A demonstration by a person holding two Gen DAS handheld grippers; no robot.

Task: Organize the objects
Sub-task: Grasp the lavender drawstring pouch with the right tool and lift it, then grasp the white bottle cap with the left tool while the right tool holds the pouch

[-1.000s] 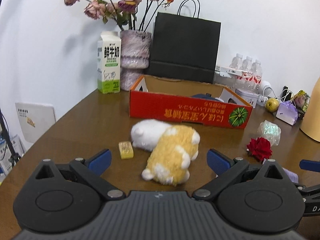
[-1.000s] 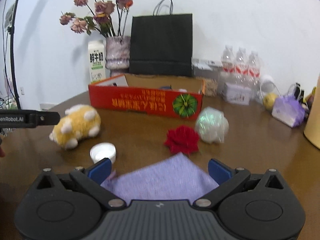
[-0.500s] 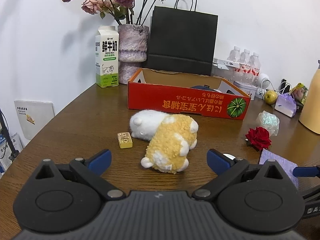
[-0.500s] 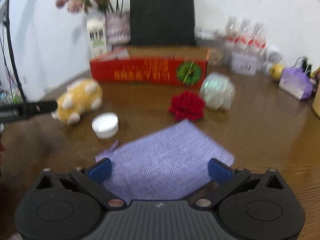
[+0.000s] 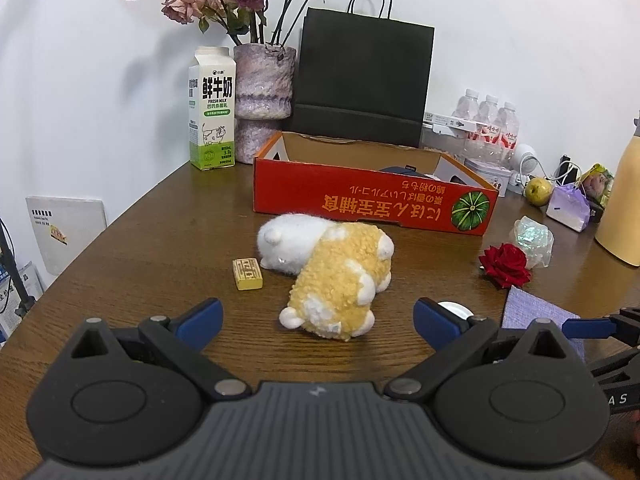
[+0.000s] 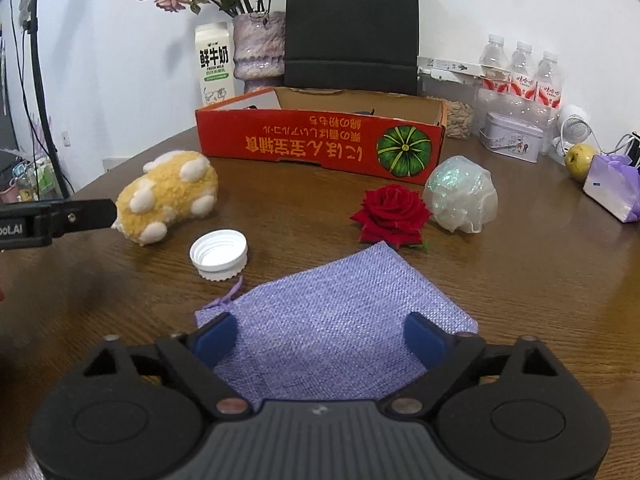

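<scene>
A yellow plush toy (image 5: 344, 280) lies against a white plush toy (image 5: 290, 246) in front of the open red cardboard box (image 5: 372, 202). My left gripper (image 5: 316, 318) is open and empty, just short of the yellow plush. My right gripper (image 6: 318, 338) is open, its jaws either side of a purple cloth pouch (image 6: 332, 320) lying flat on the table. A white bottle cap (image 6: 219, 254), a red rose (image 6: 390, 216) and an iridescent wrapped bundle (image 6: 462, 200) lie beyond the pouch. A small yellow block (image 5: 247, 279) lies left of the plush toys.
A milk carton (image 5: 212, 110), a vase of dried roses (image 5: 262, 102) and a black paper bag (image 5: 362, 80) stand behind the box. Water bottles (image 6: 520, 76), a tin (image 6: 512, 142), an apple (image 6: 580, 156) and a purple bag (image 6: 614, 188) crowd the right. A yellow jug (image 5: 624, 200) stands far right.
My left gripper has drawn back a little from the plush toys. My right gripper has tipped down and moved forward over the purple pouch, which now lies between its jaws.
</scene>
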